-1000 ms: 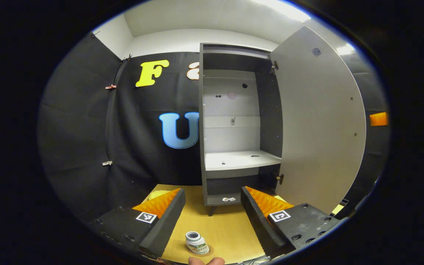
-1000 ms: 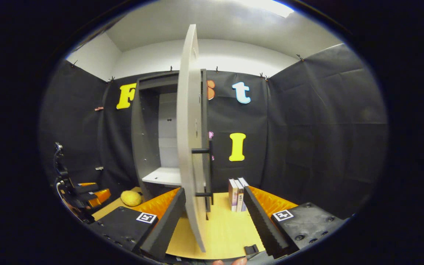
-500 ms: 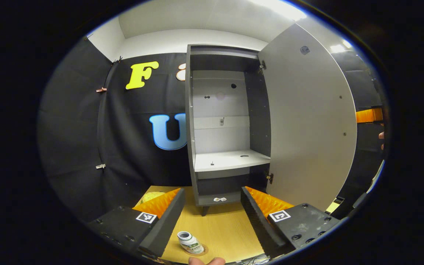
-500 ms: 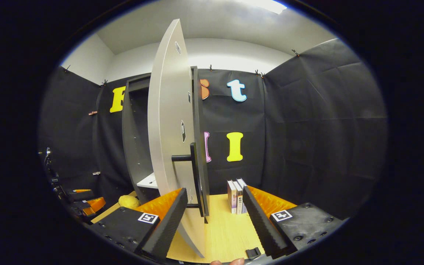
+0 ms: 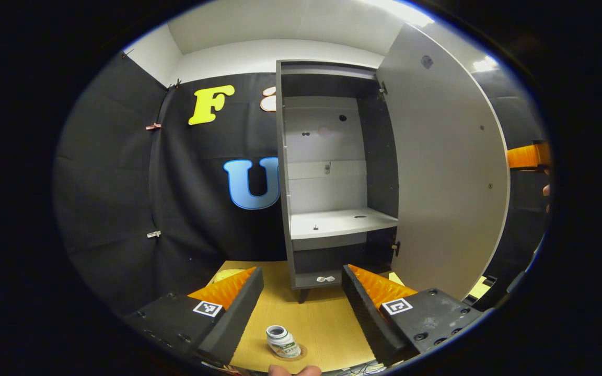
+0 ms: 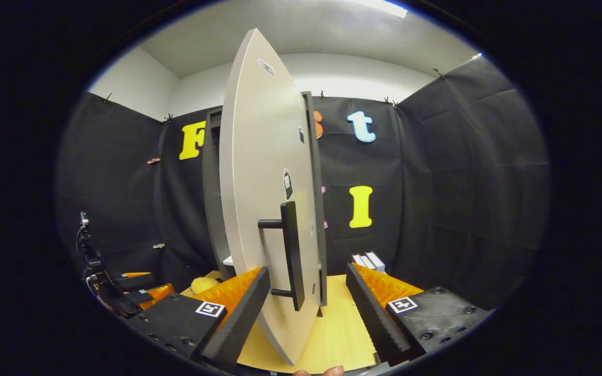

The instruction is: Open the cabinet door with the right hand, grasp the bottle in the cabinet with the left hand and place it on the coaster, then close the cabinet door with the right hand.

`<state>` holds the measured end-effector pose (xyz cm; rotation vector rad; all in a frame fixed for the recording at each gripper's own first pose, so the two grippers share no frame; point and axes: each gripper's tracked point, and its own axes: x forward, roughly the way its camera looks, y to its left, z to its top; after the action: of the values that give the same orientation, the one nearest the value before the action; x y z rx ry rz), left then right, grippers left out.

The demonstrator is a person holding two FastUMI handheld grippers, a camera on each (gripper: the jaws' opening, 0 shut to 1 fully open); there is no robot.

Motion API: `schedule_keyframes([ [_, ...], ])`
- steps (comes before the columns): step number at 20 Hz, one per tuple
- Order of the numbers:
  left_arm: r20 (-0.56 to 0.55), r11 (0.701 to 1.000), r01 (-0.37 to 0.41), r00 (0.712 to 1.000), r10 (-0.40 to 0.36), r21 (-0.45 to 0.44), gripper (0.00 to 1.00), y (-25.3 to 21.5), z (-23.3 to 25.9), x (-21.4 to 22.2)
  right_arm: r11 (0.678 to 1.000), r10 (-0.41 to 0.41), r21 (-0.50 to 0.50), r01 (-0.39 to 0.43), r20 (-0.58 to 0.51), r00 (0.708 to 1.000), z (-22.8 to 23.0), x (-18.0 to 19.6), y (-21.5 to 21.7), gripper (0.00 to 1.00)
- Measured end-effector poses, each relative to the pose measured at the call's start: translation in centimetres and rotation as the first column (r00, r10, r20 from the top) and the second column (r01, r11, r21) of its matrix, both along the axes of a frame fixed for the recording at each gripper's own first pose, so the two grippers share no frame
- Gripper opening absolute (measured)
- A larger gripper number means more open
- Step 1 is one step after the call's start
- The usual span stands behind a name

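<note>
Grey and broad, the cabinet door has swung further toward the cabinet over the last second: in the right gripper view it was edge-on, and now its outer face and its dark handle are turned toward the camera. The right gripper sits with its fingers spread wide on either side of the door's lower edge, gripping nothing. It looks to be pushing the door along, though I cannot tell whether a finger is touching it.

In the left gripper view the bottle stands on the round coaster on the wooden table, between and below the spread fingers of the left gripper, which holds nothing. The cabinet shelf is bare.

So the placing appears done, and closing the door is the step in hand; it is still well open.
</note>
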<state>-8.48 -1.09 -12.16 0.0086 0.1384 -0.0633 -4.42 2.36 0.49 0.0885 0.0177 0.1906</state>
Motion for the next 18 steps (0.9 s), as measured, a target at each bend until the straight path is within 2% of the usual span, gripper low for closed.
schedule_keyframes([
  [5,-0.004,1.0,-0.025,1.0,0.025,-0.005,0.95,0.8,-0.3,-0.3,0.998,0.07,0.0,-0.07,0.008,0.998,0.0,1.0,4.3,0.97],
  [6,0.0,1.0,-0.03,1.0,0.03,-0.002,0.95,1.1,-0.2,-0.3,0.997,0.083,0.002,-0.083,0.009,0.997,0.0,1.1,5.1,1.0],
  [7,0.003,0.999,-0.034,0.999,0.034,0.001,0.95,1.4,-0.2,-0.3,0.996,0.091,0.005,-0.091,0.008,0.996,-0.4,1.1,5.0,0.97],
  [8,0.003,0.999,-0.041,0.999,0.041,0.003,0.95,1.7,-0.2,-0.2,0.995,0.098,0.008,-0.098,0.005,0.995,-0.5,1.3,5.4,1.0],
  [9,0.002,0.999,-0.045,0.999,0.045,0.003,0.95,2.0,-0.4,-0.2,0.995,0.104,0.011,-0.104,0.005,0.995,-0.5,1.5,5.8,0.97],
  [10,0.001,0.999,-0.05,0.999,0.05,-0.001,0.95,2.1,-0.5,-0.1,0.994,0.111,0.011,-0.111,0.003,0.994,-0.6,1.6,6.3,1.0],
  [11,0.0,0.999,-0.053,0.999,0.053,-0.005,0.95,2.4,-0.7,0.0,0.993,0.118,0.012,-0.118,0.005,0.993,-0.5,1.8,6.9,0.97],
  [13,-0.005,0.998,-0.056,0.998,0.056,-0.012,0.95,2.9,-0.7,0.6,0.991,0.132,0.02,-0.132,0.003,0.991,-0.7,2.1,7.8,1.0],
  [14,-0.004,0.998,-0.058,0.998,0.058,-0.01,0.95,3.1,-0.6,0.8,0.99,0.142,0.028,-0.142,0.0,0.99,-0.8,2.4,8.4,0.97],
  [18,0.005,0.998,-0.066,0.998,0.066,0.003,0.95,3.7,-0.4,1.3,0.983,0.18,0.045,-0.18,0.007,0.984,-0.9,3.5,11.0,0.97],
])
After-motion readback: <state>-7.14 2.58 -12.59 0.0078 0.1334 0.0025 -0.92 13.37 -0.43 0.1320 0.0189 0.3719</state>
